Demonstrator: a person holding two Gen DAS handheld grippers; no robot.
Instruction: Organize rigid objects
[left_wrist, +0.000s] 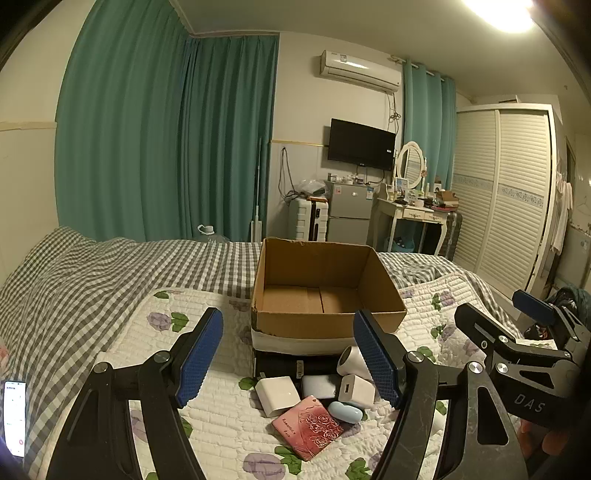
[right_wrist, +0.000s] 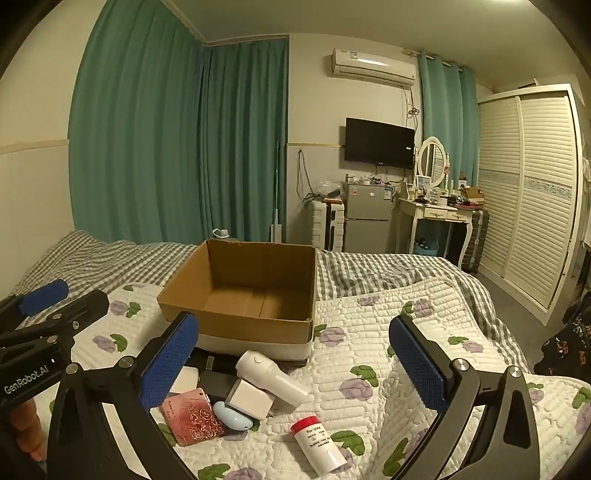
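right wrist view: right gripper gapes wide, empty, like the left gripper; the red-capped pill bottle lies on the quilt, light, slick; grasp mid-body.

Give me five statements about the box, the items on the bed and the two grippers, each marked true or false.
1. The box holds nothing. True.
2. The left gripper grips the pink case. False: it is open and holds nothing.
3. The red-capped bottle lies on its side. True.
4. The right gripper is shut. False: its fingers stand wide apart.
5. The blue heart-shaped item sits in the box. False: it lies on the quilt beside the pink case.
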